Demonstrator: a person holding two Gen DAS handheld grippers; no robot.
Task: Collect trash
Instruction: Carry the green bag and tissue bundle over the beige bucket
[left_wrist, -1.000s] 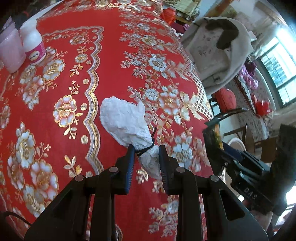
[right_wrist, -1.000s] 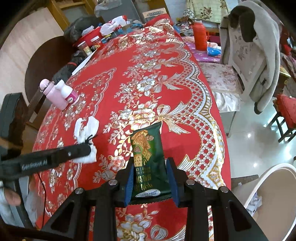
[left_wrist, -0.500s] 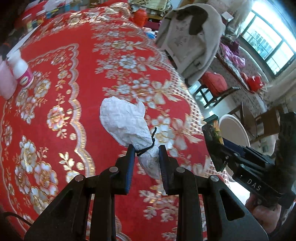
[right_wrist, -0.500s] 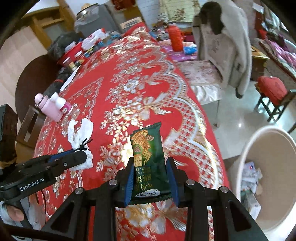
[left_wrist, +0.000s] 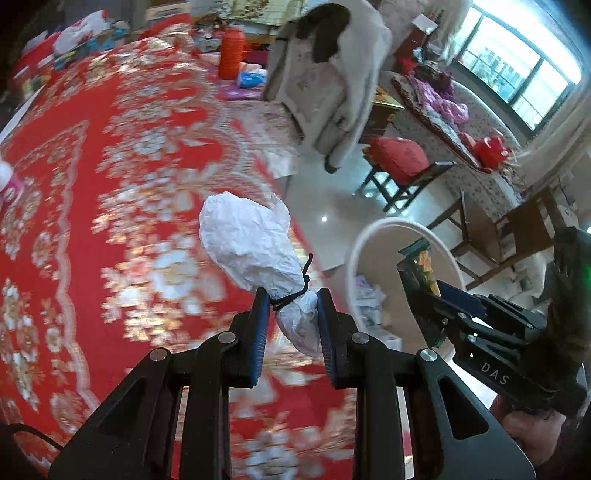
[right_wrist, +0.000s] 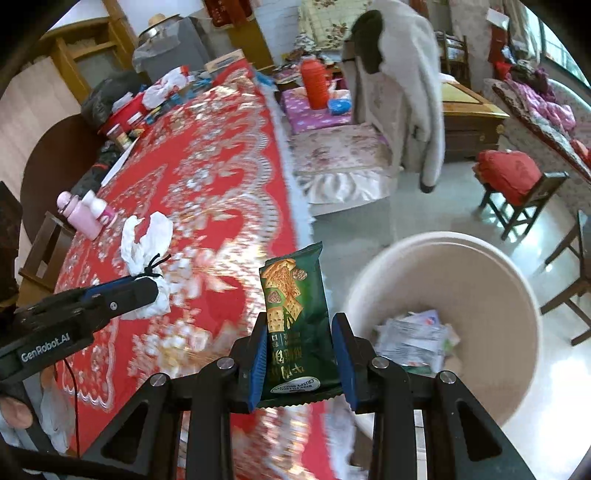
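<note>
Two claws, both clamped: left claw (left_wrist: 289, 317) on white tissue bundle (left_wrist: 255, 247), right claw (right_wrist: 300, 354) on green biscuit wrapper (right_wrist: 295, 314), beside the bin (right_wrist: 517, 369).

We record one table (right_wrist: 221, 155) under a red cloth with gold and white flowers. On it: a pink bottle (right_wrist: 79, 218) touching a white bottle (right_wrist: 98, 210) near one edge, and mixed clutter (right_wrist: 147, 103) at the far end. Beside it, on the glossy floor (right_wrist: 443, 206), stands a pale bin (right_wrist: 480, 258) holding paper scraps.
</note>
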